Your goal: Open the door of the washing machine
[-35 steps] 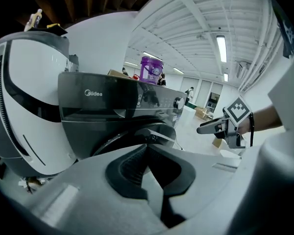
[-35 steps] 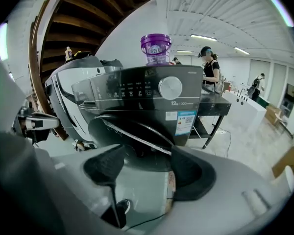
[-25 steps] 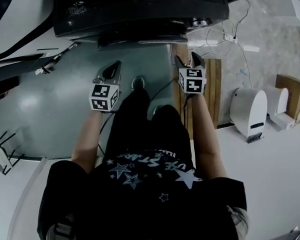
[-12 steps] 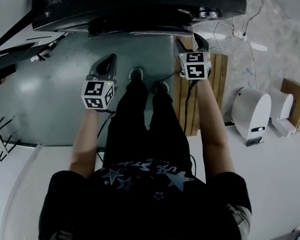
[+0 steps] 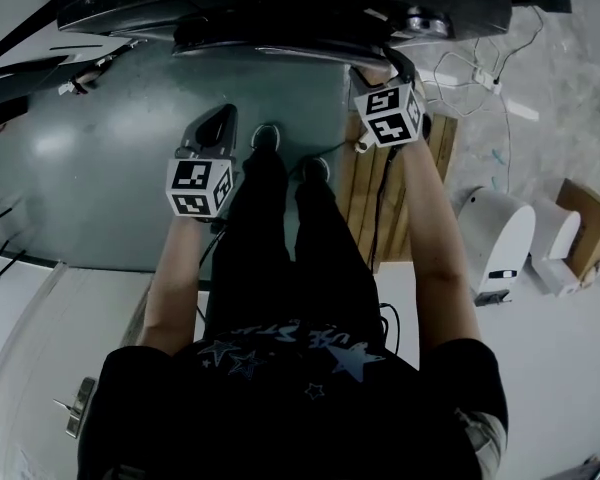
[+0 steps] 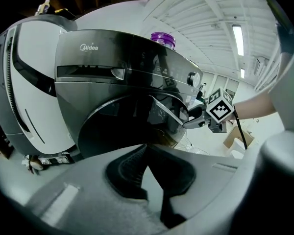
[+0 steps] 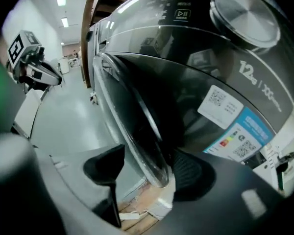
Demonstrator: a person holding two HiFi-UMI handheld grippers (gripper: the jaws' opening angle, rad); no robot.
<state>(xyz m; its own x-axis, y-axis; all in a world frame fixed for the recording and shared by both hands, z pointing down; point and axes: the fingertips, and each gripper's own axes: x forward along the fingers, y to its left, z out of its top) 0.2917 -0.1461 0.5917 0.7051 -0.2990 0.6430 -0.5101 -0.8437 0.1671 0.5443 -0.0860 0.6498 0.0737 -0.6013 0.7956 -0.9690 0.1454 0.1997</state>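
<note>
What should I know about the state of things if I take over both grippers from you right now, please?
Left gripper: jaws together, nothing in them, held in front of the washing machine without touching it.
Right gripper: jaws apart, astride the rim of the door, with one pad in front and one behind. A gap shows at the front pad, so it is not clamped.
Done: the right gripper is placed on the door's edge. The door looks slightly ajar at most.
To do: probably close on the rim or hook it, then swing the door wide open.
</note>
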